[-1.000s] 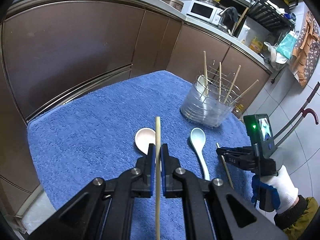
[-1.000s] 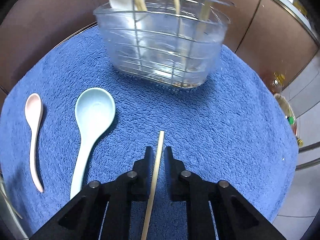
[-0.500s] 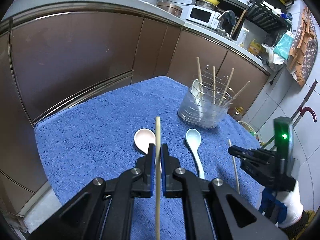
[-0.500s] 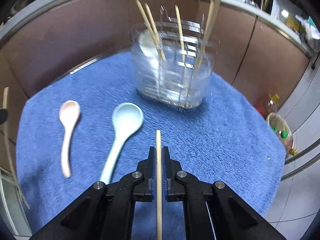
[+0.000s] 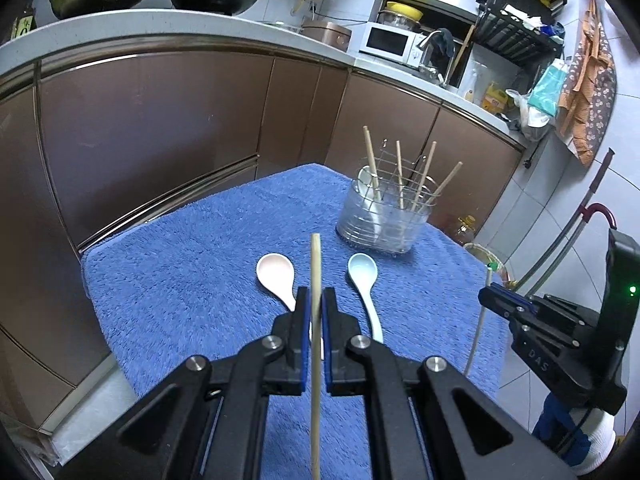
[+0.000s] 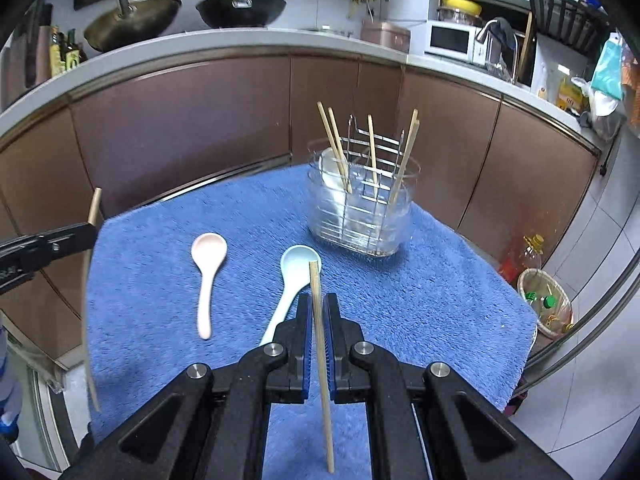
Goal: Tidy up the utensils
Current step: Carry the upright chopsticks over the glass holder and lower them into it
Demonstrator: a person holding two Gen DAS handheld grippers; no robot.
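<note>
Holding one chopstick apiece, the left gripper [image 5: 315,311] and right gripper [image 6: 317,316] both have fingers clamped on a stick [image 5: 316,280], [image 6: 318,312], high above the blue towel [image 5: 192,272] on the tabletop. For a clean drop, I'd tip each stick upright over the clear holder [image 6: 360,212] and lower it between the five sticks already leaning there. Pink spoon [image 6: 208,264] and blue spoon [image 6: 296,276] lie flat, near the holder, not blocking it

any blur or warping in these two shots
Left wrist view: fisheye bows the counter edge; the utensil holder is sharp. Right wrist view: the same bowing; the chopstick at the left edge is slightly smeared, and the blue towel looks soft.
</note>
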